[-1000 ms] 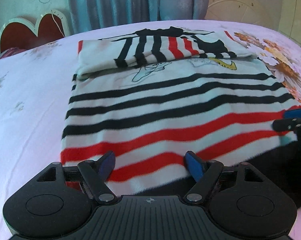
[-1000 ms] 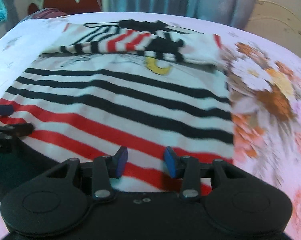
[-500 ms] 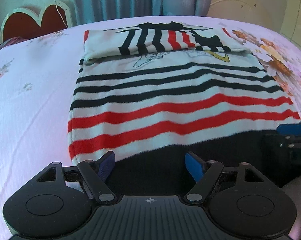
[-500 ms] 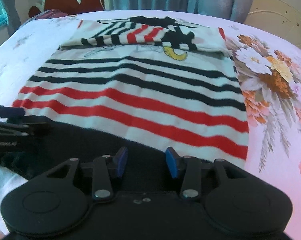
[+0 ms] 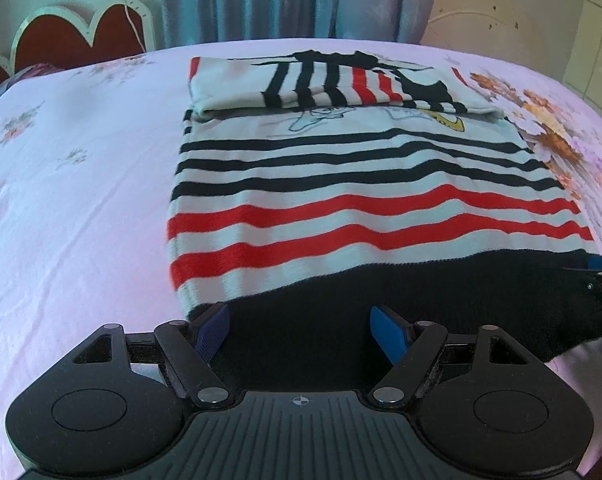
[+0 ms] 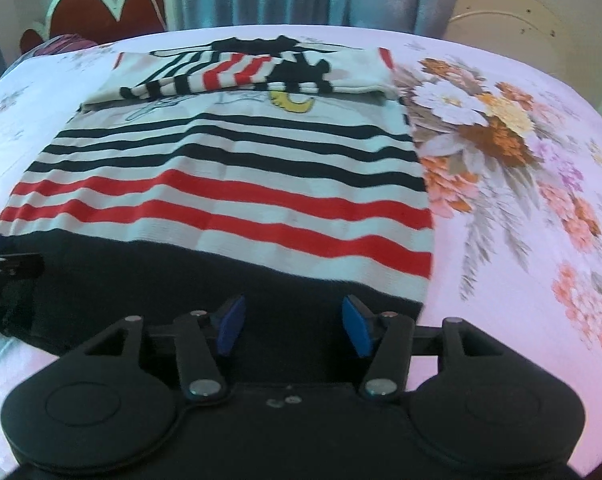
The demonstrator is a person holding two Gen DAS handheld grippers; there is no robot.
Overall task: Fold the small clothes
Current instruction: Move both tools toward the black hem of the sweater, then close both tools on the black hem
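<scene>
A: What's changed over the last second?

B: Both views now take in more of the sweater point(image 5: 365, 200). A second ago the black hem point(image 5: 381, 312) was barely in sight under the fingers; now a broad dark band of it shows in front of each tool. So both have drawn back toward the near edge of the bed point(image 5: 81, 200).

A: And the jaws?

B: The right hand-held gripper point(image 6: 293, 326) has just been opening; its blue pads stand clearly wider apart than before, and nothing is pinched between them. The left hand-held gripper point(image 5: 301, 334) is wide apart too, unchanged, holding nothing.

A: What does that mean for the fold?

B: My guess is they're lining up to take the hem at two spots and carry it up over the stripes. The top is already turned down, sleeves lying across the chest.

A: Where's the sweater relative to them?

B: Flat on the bed, straight ahead of both. The hem lies just beyond and below each pair of fingertips; whether any pad touches the cloth I can't tell
</scene>
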